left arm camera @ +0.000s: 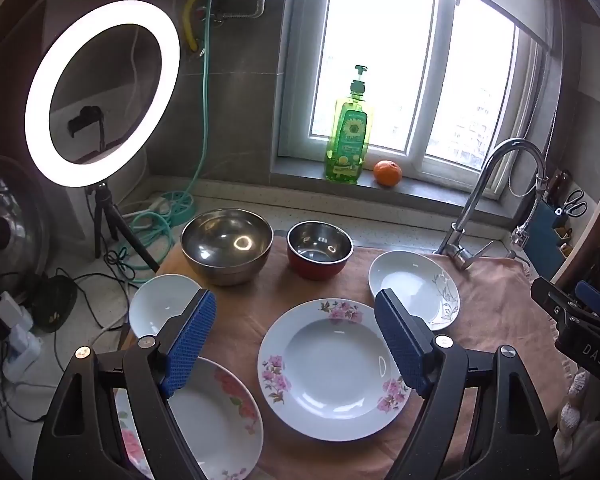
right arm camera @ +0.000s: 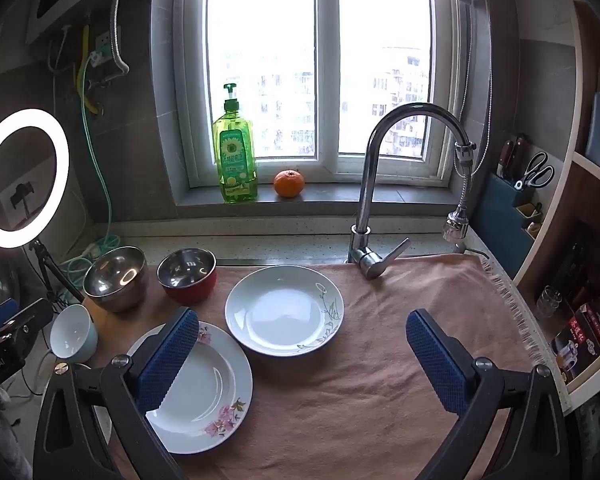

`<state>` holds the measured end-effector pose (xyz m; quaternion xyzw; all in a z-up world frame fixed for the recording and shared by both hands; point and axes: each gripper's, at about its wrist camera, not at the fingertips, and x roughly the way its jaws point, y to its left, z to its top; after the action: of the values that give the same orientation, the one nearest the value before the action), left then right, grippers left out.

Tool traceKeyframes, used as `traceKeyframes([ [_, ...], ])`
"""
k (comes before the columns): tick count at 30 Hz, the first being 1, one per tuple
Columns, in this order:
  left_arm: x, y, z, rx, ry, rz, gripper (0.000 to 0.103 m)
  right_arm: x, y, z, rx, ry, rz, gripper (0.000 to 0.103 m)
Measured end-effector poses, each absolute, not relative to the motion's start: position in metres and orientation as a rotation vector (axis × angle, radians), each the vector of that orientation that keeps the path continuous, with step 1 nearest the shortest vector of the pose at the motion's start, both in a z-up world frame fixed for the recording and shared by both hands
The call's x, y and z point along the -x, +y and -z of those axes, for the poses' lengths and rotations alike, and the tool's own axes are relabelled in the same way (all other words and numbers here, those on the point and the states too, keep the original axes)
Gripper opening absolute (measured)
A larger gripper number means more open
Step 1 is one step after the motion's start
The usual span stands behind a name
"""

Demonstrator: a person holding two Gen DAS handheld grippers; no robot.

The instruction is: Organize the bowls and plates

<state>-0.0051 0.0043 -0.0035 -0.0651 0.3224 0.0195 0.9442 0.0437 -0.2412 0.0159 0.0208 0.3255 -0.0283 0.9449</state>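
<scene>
On a pink cloth [left arm camera: 496,300] stand a large steel bowl [left arm camera: 226,250] and a red bowl with a steel inside [left arm camera: 320,250] at the back. In front lie a white plate with a line-drawn flower [left arm camera: 414,288], a pink-flowered plate [left arm camera: 332,368], a second flowered plate [left arm camera: 220,420] and a small white bowl [left arm camera: 160,304]. My left gripper [left arm camera: 294,296] hovers open over the middle flowered plate, holding nothing. My right gripper [right arm camera: 302,316] hangs open above the line-flower plate [right arm camera: 284,312], its left pad over the flowered plate [right arm camera: 204,392]. The steel bowl [right arm camera: 116,278], red bowl [right arm camera: 188,276] and white bowl [right arm camera: 74,334] sit to its left.
A tap [right arm camera: 370,184] rises at the cloth's back edge. A green soap bottle [right arm camera: 236,160] and an orange [right arm camera: 289,183] are on the windowsill. A ring light [left arm camera: 102,92] on a tripod and tangled cables [left arm camera: 112,260] stand left. A knife holder [right arm camera: 520,184] and shelves are right.
</scene>
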Motion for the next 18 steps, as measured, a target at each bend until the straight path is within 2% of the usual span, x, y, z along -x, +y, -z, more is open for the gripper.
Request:
traceKeyframes([
  [18,0.0069,0.0047,0.0003,0.135,0.652,-0.034,0.082,-0.0358,-0.2300,-0.0151,-0.025,0.680,0.056,0.103],
])
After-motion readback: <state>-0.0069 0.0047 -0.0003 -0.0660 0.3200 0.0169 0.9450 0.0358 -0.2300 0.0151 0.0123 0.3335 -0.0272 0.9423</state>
